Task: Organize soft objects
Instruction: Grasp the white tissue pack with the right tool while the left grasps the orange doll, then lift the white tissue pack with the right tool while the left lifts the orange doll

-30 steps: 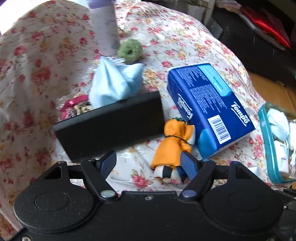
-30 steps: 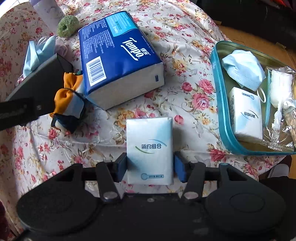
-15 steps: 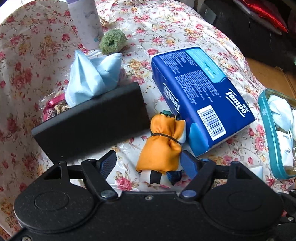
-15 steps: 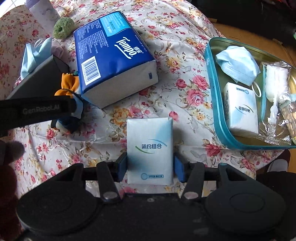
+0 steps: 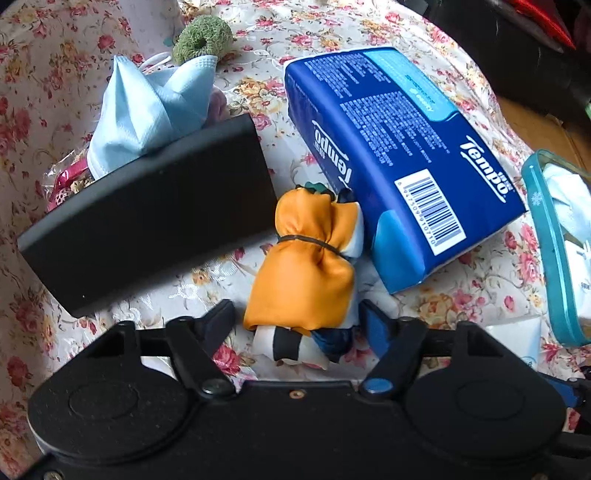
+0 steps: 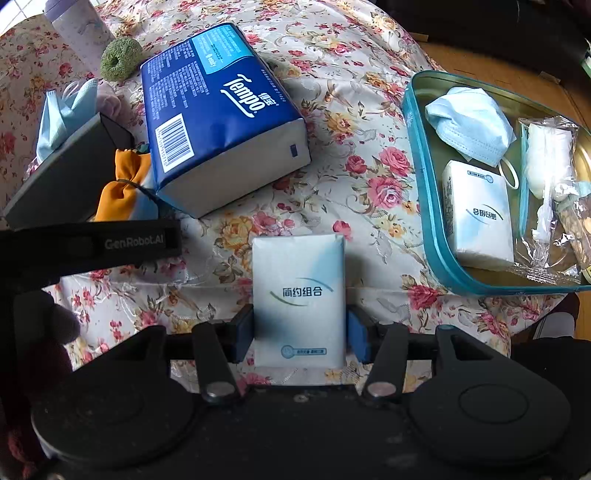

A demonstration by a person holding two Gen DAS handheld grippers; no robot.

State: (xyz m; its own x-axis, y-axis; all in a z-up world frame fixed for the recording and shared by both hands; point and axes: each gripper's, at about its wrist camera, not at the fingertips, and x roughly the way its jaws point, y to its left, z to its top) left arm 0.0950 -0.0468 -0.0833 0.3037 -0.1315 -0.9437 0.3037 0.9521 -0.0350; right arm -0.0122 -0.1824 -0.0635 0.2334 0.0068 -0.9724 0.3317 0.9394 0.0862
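Note:
My left gripper [image 5: 299, 325] is open, its fingers on either side of an orange cloth pouch [image 5: 306, 269] that lies on the floral tablecloth against a blue Tempo tissue pack [image 5: 399, 147]. The pouch [image 6: 123, 192] and the Tempo pack [image 6: 218, 110] also show in the right wrist view. My right gripper [image 6: 299, 332] is shut on a small white tissue packet [image 6: 299, 299], held above the table. A teal tray [image 6: 424, 177] to the right holds a blue face mask [image 6: 469, 125], another white tissue packet [image 6: 480, 214] and wrapped items.
A black box [image 5: 147, 214] lies left of the pouch with a folded blue mask [image 5: 147, 107] behind it. A green scrunchie [image 5: 201, 40] and a pale cup [image 6: 81, 33] stand farther back. The left gripper's body [image 6: 92, 243] crosses the right view's left side.
My left gripper has moved forward and down so the orange pouch now sits between its open fingers. My right gripper holds the white packet much as before.

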